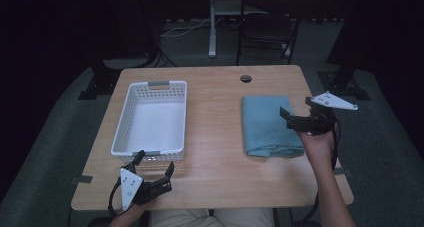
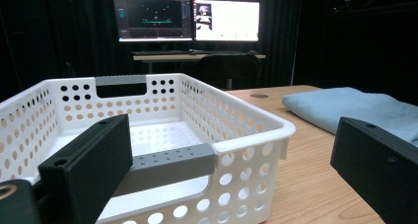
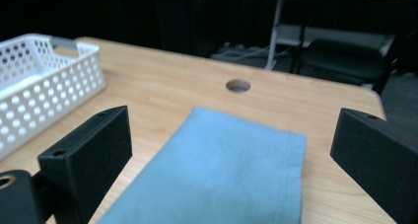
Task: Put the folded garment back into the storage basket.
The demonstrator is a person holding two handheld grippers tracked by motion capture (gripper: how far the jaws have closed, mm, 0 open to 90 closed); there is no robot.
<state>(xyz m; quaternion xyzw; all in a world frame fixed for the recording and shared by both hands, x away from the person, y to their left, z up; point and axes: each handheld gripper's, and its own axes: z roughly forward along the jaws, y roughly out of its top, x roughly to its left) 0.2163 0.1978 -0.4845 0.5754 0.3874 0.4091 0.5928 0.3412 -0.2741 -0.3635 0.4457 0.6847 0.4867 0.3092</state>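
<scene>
Nothing looks done yet — the folded blue cloth [image 1: 270, 125] lies flat on the right half of the desk [image 1: 215, 112], and the white perforated basket [image 1: 125, 122] on the left half holds nothing. The likely work, gripping the cloth and carrying it to the basket, is all still ahead. The right gripper [image 1: 292, 121] hovers at the cloth's right edge, fingers spread wide, holding nothing; the left gripper [image 1: 154, 163] waits just before the basket's near wall — equally wide and bare. The cloth is a neat, soft rectangle with stitched hems.
</scene>
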